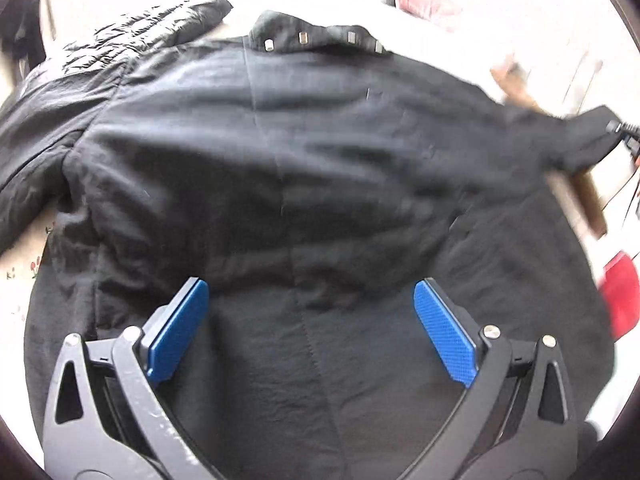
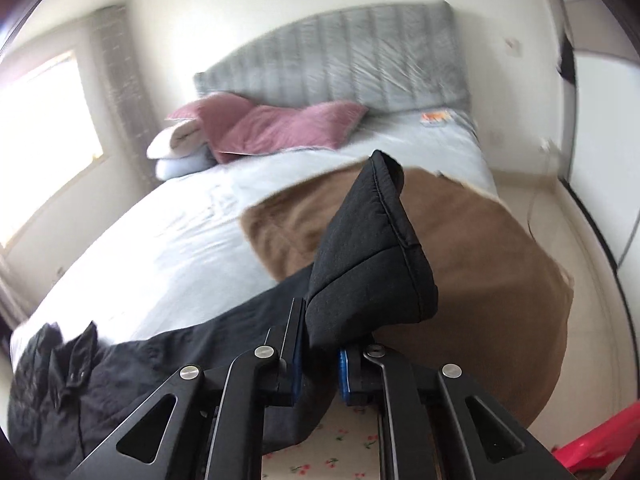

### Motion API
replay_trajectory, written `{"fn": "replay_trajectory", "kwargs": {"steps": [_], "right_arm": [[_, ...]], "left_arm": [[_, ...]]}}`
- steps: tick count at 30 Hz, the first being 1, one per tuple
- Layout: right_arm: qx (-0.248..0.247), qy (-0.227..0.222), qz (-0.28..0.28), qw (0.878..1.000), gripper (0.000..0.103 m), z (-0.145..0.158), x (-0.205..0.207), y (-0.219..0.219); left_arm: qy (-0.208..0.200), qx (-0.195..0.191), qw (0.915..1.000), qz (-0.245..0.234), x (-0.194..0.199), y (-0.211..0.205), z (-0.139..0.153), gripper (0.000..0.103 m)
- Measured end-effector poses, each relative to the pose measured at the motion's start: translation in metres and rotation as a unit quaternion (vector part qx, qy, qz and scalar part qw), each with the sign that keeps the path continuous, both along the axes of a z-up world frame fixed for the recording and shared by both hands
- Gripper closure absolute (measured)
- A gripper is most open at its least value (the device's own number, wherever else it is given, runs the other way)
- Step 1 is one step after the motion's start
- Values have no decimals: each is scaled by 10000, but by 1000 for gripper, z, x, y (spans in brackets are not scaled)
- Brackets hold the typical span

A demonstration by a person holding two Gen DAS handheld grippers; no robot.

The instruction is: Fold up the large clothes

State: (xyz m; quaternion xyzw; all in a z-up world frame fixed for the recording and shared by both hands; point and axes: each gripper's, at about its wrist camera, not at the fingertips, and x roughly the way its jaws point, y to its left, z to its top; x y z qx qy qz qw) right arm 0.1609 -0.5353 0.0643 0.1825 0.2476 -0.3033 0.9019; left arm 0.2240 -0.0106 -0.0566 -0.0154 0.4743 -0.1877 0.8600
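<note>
Left wrist view looks down on a black jacket (image 1: 304, 152) spread back-up on the bed, its studded collar (image 1: 320, 38) at 12 o'clock and one quilted sleeve (image 1: 52, 92) trailing off toward 9 o'clock. The left claw (image 1: 311, 326) hovers over the lower back panel with its blue pads (image 1: 178, 330) spread wide, gripping nothing. The right claw (image 2: 318, 354) is pressed together on the cuff of the other sleeve (image 2: 372, 256), lifted clear of the brown blanket (image 2: 492, 248) (the cuff stands up stiffly toward 12 o'clock).

To do this fold well, I would carry the pinched sleeve across the back toward the centre seam, keeping it taut and low so it lands flat, while the left claw pins the body near the shoulder.

The hem is cut off at 6 o'clock behind the left claw, the front of the jacket is hidden, and motion blur smears the 3 o'clock edge, where a red object (image 1: 620, 296) cannot be identified.
</note>
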Motion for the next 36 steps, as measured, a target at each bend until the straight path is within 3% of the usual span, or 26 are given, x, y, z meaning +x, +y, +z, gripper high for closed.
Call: {"fn": "replay_trajectory", "kwargs": {"steps": [3,8,14,18,20,23,24,28,36], "right_arm": [[-473,59,519,9975,91,30,17,49],[-1058,141,1331,9853,91,61,46,137],[-1393,356,2349,9613,91,67,89,245],[-1252,497,2985,9448,90,52,111,301],[-856,472,3539,9301,83,39,121,316],[-5,430,4268,9033,62,26,124,331],[75,355,4303,9020,55,24,122,332],[-27,319,4039,9142,53,18,113,309],[418,514,2871,9556,52,-21,58,212]], "left_arm": [[-195,-449,9988,-28,1,11,16,1],[-447,-591,9972,-15,2,25,30,1],[-305,-898,9955,68,9,36,29,1],[-371,-889,9953,89,8,39,30,1],[-395,-914,9950,92,8,41,30,1],[-451,-924,9947,97,7,44,33,1],[-477,-922,9945,102,7,45,34,1],[-529,-896,9945,123,8,47,36,1],[-631,-606,9955,355,7,50,44,1]]}}
